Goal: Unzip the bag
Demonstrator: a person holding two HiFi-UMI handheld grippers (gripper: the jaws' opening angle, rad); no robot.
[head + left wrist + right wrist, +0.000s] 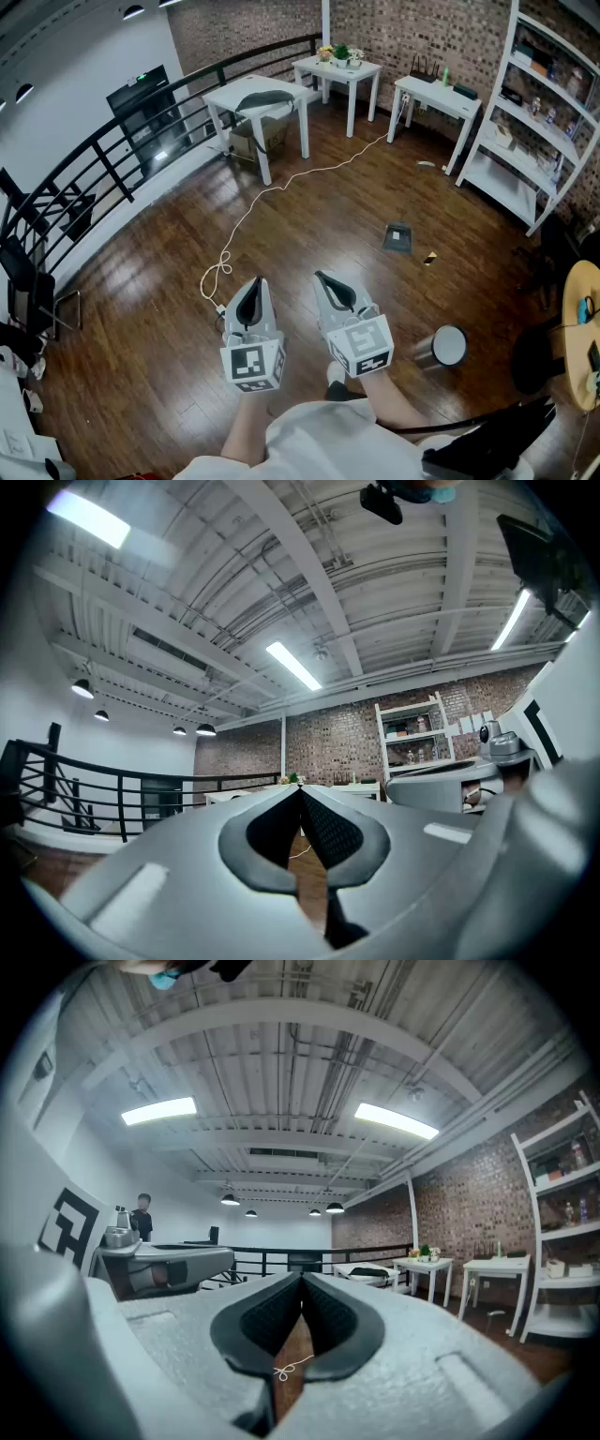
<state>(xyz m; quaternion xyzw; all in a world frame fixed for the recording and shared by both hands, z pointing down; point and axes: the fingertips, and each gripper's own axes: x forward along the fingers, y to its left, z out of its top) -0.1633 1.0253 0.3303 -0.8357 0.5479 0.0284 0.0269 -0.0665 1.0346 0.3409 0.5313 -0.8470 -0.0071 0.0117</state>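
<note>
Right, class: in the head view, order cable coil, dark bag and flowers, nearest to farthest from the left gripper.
1. Cable coil, floor, just left of the left gripper.
2. Dark bag, on the white table ahead.
3. Flowers, on the far table.

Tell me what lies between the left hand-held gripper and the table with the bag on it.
Head view: wooden floor crossed by a white cable, nothing else, up to the table holding the bag.

Left gripper (254, 281) and right gripper (321, 277) are showing light grey shells with black pads (248, 305). Marker cubes (252, 365) are carrying black-and-white squares. Floor (141, 309) is reading dark brown wood plank. Cable (309, 171) and table (225, 94) are showing white, wall (412, 33) red-brown brick, railing (112, 155) black.
</note>
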